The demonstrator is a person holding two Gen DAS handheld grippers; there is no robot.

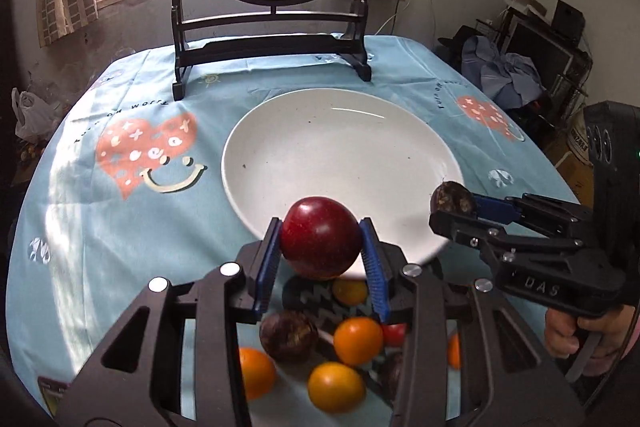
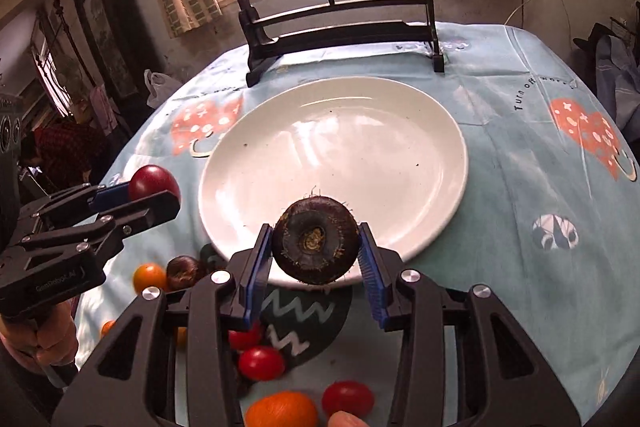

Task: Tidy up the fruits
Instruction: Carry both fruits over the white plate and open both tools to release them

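Observation:
My left gripper [image 1: 320, 247] is shut on a dark red plum [image 1: 320, 237] and holds it above the near rim of the empty white plate [image 1: 340, 147]. My right gripper [image 2: 316, 247] is shut on a dark brown water chestnut [image 2: 315, 239], also over the plate's [image 2: 332, 155] near rim. The right gripper shows in the left wrist view [image 1: 452, 207] at the plate's right edge, the left gripper in the right wrist view [image 2: 156, 193] at its left. Several orange and red small fruits [image 1: 358, 341] [image 2: 261, 363] and another water chestnut [image 1: 289, 335] lie on the cloth below the grippers.
A dark wooden stand with a round painted screen [image 1: 276, 7] [image 2: 340, 27] stands behind the plate. The round table has a light blue cloth [image 1: 120, 219] with heart prints. Room clutter lies beyond the table's right edge [image 1: 520, 67].

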